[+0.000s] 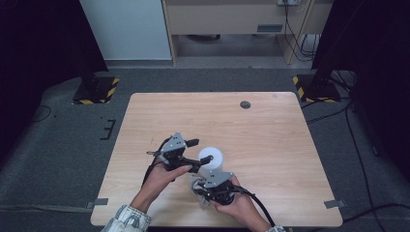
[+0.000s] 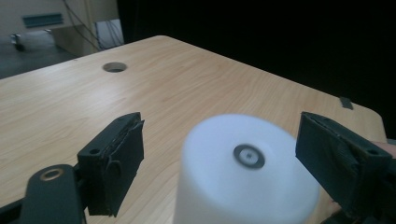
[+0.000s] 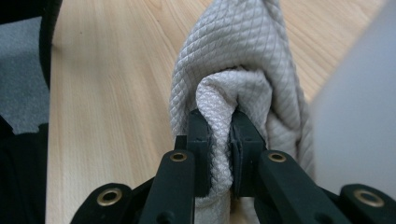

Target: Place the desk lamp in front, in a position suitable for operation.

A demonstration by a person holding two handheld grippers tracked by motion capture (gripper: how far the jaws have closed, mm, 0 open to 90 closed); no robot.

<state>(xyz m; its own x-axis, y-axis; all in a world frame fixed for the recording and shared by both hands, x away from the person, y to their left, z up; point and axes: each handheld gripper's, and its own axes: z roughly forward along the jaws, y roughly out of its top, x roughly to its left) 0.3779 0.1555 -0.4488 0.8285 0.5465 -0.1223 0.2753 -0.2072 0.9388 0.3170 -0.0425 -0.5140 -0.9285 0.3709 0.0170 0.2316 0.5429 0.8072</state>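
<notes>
A white cylinder (image 1: 212, 158) stands on the wooden table (image 1: 217, 116) near its front middle. In the left gripper view its top (image 2: 247, 163) sits between the two jaws, with a gap on each side. My left gripper (image 1: 197, 154) is open around it, coming from the left. Just in front of the cylinder, my right gripper (image 1: 212, 189) is shut on a grey quilted cloth (image 3: 238, 56), bunched between its jaws. The cloth (image 1: 197, 185) hangs down to the tabletop. The cylinder's side (image 3: 355, 116) looms blurred at the right of the right gripper view.
A round cable hole (image 1: 245, 104) sits in the table at the back right, also seen as a hole (image 2: 114, 66) in the left gripper view. Grey floor surrounds the table, with black stands (image 1: 96, 87) at both far corners and cables on the right.
</notes>
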